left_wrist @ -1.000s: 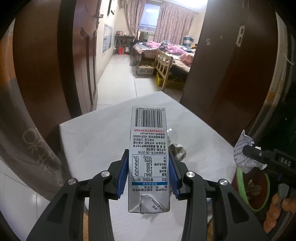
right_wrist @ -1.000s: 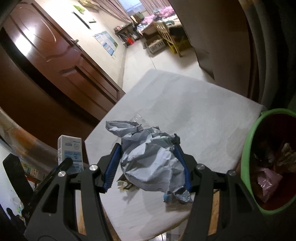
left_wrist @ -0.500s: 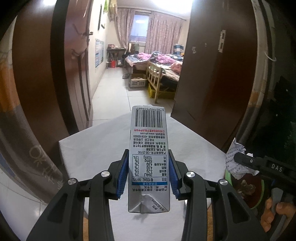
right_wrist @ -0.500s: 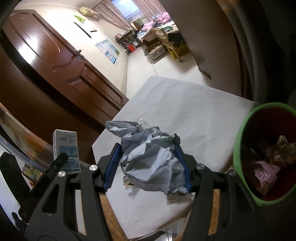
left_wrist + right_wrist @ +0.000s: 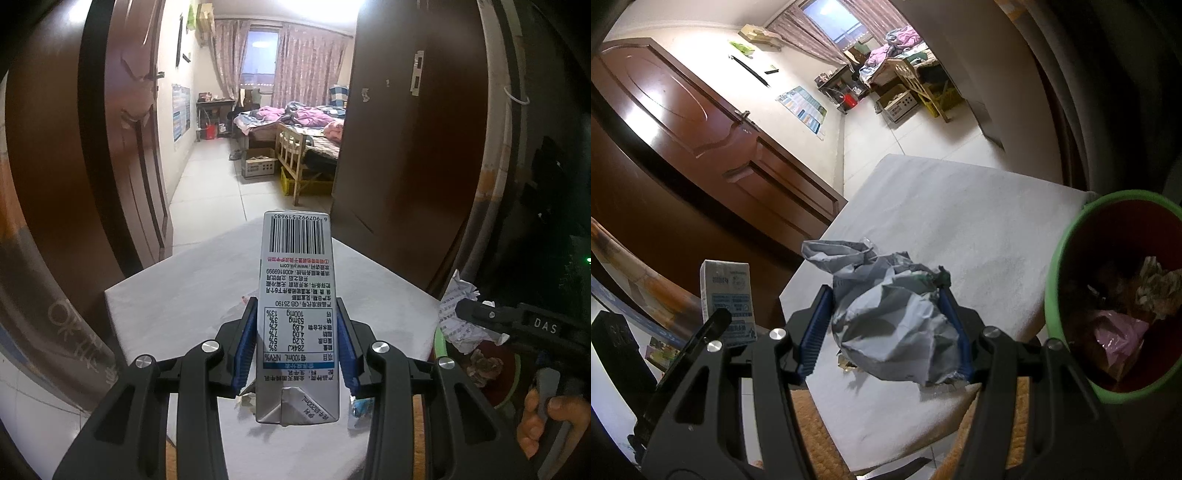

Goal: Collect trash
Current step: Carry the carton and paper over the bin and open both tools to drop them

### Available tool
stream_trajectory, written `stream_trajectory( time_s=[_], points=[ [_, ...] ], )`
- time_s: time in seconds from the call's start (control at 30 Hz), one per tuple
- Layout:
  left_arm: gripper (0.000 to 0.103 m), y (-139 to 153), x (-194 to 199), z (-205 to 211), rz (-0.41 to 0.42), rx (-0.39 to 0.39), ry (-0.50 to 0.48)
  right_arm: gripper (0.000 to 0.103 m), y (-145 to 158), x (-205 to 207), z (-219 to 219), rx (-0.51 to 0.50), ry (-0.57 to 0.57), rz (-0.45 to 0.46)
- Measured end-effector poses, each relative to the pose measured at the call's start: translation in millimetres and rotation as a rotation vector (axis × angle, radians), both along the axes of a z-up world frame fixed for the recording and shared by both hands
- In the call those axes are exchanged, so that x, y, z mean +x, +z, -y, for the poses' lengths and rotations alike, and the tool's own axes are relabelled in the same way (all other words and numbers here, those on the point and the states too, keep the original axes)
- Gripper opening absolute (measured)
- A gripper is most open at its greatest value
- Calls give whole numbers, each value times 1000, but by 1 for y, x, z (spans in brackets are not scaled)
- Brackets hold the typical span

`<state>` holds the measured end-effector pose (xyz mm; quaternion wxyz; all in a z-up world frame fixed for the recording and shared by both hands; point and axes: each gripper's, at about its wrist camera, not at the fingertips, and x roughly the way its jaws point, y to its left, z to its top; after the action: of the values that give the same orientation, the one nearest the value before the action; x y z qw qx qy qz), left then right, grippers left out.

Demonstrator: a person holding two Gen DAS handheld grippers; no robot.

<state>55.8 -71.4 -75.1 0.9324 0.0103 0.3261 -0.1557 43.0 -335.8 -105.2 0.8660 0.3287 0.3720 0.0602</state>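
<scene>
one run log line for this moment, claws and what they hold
left claw: shut on milk carton | right claw: shut on crumpled paper | trash bin: beside table

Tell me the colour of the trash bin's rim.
Green, around a dark red inside; the bin shows best in the right wrist view.

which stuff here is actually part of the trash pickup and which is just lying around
Part of the job:
- milk carton, clamped in the left gripper
- crumpled grey paper, clamped in the right gripper
- green-rimmed bin with trash already inside
- small scraps on the white cloth

Just lying about:
- bed
- cardboard box on the floor
- wooden door
</scene>
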Motion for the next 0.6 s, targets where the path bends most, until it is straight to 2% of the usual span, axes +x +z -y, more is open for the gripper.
stream_trajectory(
  time_s=[0.6],
  points=[
    [36, 11, -22, 43, 26, 25, -112, 56, 3, -19, 13, 39, -57, 17]
  ],
)
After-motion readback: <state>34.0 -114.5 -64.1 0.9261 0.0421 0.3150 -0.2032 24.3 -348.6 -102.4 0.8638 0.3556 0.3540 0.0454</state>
